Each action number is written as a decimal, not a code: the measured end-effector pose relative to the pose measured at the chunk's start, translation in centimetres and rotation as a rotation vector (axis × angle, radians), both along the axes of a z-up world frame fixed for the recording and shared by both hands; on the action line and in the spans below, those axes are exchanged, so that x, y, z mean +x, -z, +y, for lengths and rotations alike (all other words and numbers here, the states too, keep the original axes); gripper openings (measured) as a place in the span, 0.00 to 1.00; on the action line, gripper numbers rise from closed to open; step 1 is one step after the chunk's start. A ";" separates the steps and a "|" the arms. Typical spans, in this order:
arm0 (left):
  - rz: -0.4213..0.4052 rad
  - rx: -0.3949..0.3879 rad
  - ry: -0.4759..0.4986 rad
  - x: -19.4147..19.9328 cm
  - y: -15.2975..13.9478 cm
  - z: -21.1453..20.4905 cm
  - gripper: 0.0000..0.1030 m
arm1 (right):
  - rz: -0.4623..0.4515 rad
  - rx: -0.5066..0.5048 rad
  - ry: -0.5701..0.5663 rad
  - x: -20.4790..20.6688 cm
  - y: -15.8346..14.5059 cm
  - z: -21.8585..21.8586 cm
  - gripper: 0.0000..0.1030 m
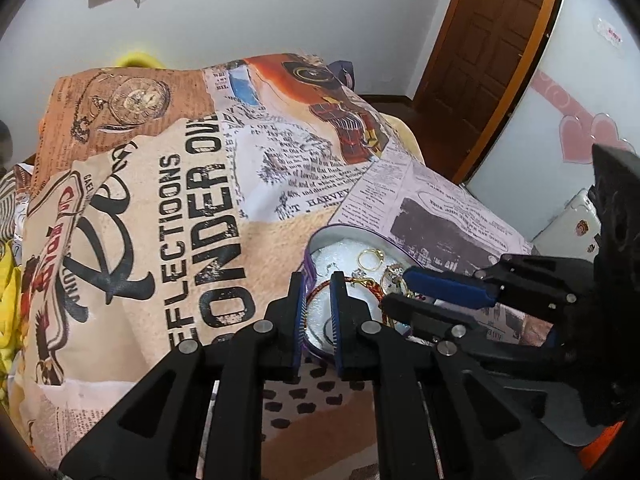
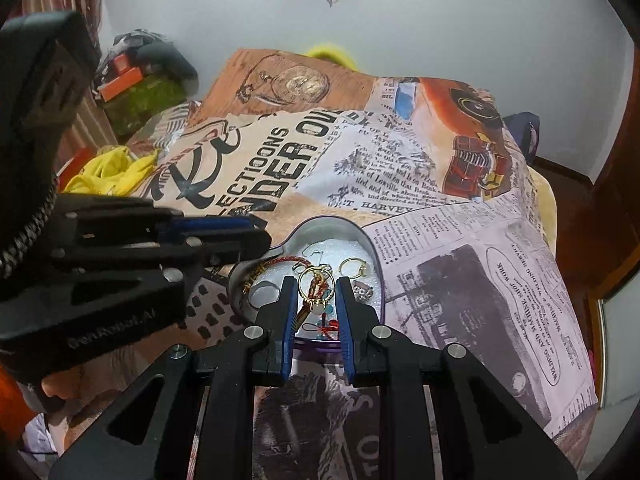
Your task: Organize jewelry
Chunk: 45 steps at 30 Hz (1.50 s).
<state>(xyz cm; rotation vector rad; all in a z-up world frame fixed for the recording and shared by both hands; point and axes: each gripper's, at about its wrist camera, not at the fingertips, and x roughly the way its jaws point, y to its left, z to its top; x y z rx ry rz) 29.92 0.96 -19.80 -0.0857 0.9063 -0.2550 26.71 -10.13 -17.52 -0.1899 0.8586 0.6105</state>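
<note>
Left gripper [image 1: 316, 300] stood with jaws parted. Right gripper [image 2: 318, 304] likewise stood parted, its tips reaching beside the left's.

A: What's carrying the stuff?
B: A bed [image 2: 480, 264] w/ a newspaper-print blanket [image 1: 200, 200], big black lettering, pocket-watch & red car pics.
A: What's right on it?
B: Heart-shaped tin [image 2: 372, 256], straight ahead of the right tongs [image 2: 317, 292], its near edge between the left tongs [image 1: 316, 292]. Yellow cloth [image 2: 112, 176] far left of the right tongs.
</note>
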 end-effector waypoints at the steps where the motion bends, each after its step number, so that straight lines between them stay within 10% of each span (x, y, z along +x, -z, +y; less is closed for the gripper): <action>1: -0.004 0.002 -0.004 -0.1 -0.1 0.1 0.09 | 0.001 -0.002 -0.003 0.0 0.1 0.1 0.17; 24: -0.137 0.018 -0.048 -5.6 -6.5 1.0 0.15 | -0.041 0.000 0.043 -2.6 -4.4 -0.9 0.18; 40: -0.591 0.042 -0.082 -20.3 -20.3 0.1 0.16 | -0.479 0.221 0.106 -16.4 -19.5 -4.8 0.18; 45: -0.747 0.035 -0.139 -25.4 -22.7 0.4 0.39 | -0.628 0.302 0.133 -21.8 -22.8 -6.0 0.18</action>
